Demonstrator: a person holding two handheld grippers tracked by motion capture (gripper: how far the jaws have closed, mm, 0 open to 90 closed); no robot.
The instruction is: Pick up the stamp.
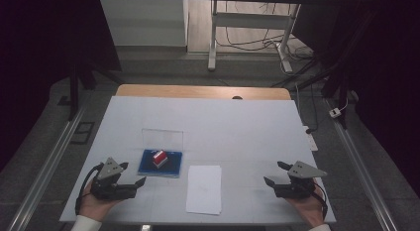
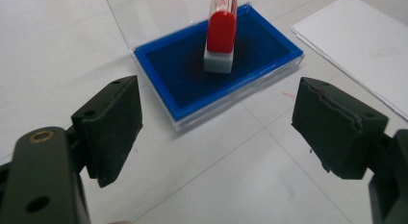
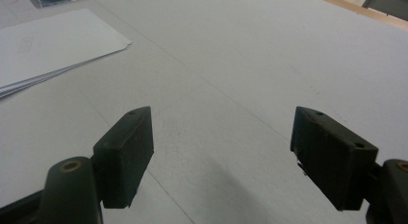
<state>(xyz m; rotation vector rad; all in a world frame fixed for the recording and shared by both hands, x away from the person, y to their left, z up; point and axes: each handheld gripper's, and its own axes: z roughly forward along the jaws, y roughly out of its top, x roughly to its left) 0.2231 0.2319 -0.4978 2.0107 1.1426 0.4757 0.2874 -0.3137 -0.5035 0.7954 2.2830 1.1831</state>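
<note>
A red-handled stamp (image 2: 221, 34) is seen standing upright on the blue pad of an open ink-pad case (image 2: 192, 96), whose clear lid is raised behind it, just left of a small stack of white paper (image 1: 204, 188). The left gripper (image 2: 216, 125) is aimed at the case with jaws spread wide and empty; the right gripper (image 3: 221, 152) is likewise wide and empty over bare table (image 1: 247, 127). The stamp is judged light, rigid and smooth, easily tipped; it is best pinched across the red handle, mid-height.
</note>
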